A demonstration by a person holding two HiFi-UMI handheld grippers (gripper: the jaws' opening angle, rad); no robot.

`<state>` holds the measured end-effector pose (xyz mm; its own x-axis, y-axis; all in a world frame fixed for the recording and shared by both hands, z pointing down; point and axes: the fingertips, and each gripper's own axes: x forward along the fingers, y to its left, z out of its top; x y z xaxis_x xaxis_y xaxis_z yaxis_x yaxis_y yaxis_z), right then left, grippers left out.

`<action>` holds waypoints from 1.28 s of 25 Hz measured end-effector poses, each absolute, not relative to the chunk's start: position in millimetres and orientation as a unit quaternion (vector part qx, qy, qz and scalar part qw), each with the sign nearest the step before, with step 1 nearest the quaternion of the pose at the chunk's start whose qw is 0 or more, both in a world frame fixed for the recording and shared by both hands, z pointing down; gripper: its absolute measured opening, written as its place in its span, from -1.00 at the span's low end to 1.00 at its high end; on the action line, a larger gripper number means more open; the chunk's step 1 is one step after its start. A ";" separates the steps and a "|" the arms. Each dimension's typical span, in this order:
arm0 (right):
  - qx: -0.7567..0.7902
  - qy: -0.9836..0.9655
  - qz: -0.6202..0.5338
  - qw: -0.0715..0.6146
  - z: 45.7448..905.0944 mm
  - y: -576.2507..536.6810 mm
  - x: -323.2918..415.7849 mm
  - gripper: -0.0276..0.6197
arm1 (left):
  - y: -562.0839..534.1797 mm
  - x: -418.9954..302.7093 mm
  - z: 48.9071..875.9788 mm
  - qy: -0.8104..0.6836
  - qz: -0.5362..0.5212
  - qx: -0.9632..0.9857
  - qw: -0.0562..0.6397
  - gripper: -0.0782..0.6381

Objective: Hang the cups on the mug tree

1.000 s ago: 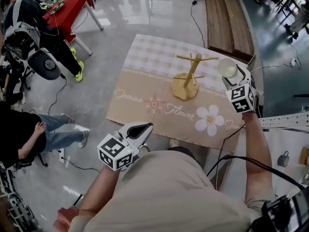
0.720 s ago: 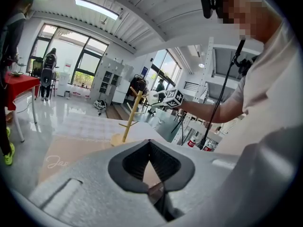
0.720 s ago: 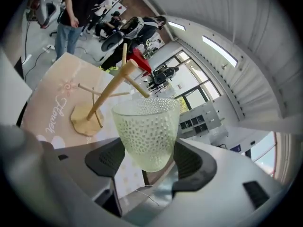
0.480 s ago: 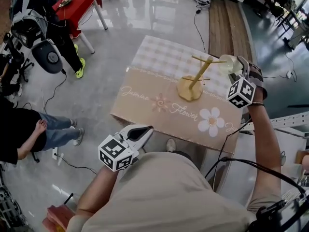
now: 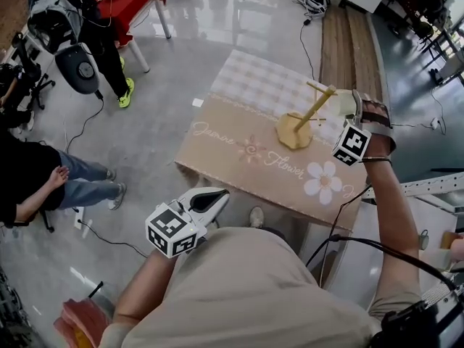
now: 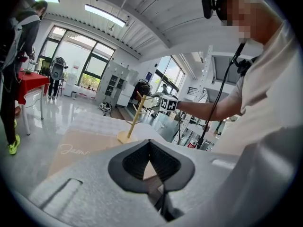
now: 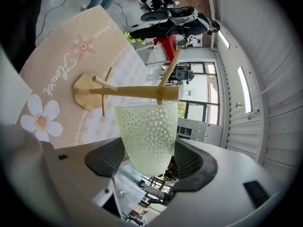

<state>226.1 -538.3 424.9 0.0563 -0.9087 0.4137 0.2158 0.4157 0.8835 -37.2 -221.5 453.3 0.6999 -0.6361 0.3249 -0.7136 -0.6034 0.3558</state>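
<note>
the mug tree [image 5: 312, 112] stands on its round base toward the far right of the surface [image 5: 232, 114], a cloth-covered top with flower prints, and none of its pegs carries a cup in these views. the cup [image 7: 149, 131], a pale green dimpled tumbler with no handle showing, is in the air beside the top of the trunk, its rim looking level with the trunk tip, clear of the surface. the right gripper [image 7: 150, 162] has its fingers clamped on the narrow lower part of the cup, mouth pointing at the tree. the left gripper [image 6: 150, 162] hangs low near the person's body, well apart from the surface, its fingers together on nothing. whether any peg has entered the mouth i cannot tell. the hang seems close but not done. the risk is likely a nudge: the tree looks light, nothing steadies its base, and a rim catching the trunk or a peg could tip it. the tapered wall may also slip in the fingers, and letting go before a peg sits well inside would drop the cup.
</note>
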 end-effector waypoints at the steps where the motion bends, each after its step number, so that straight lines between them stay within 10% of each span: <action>1: 0.326 -0.526 -0.437 0.652 424.0 -537.8 225.6 0.12 | -219.9 -40.1 453.4 -0.380 0.082 0.891 0.234 -0.76; 32: 0.423 -0.633 -0.325 0.561 424.7 -434.4 197.9 0.06 | -184.9 -74.8 451.8 -0.343 0.070 0.907 0.233 -0.76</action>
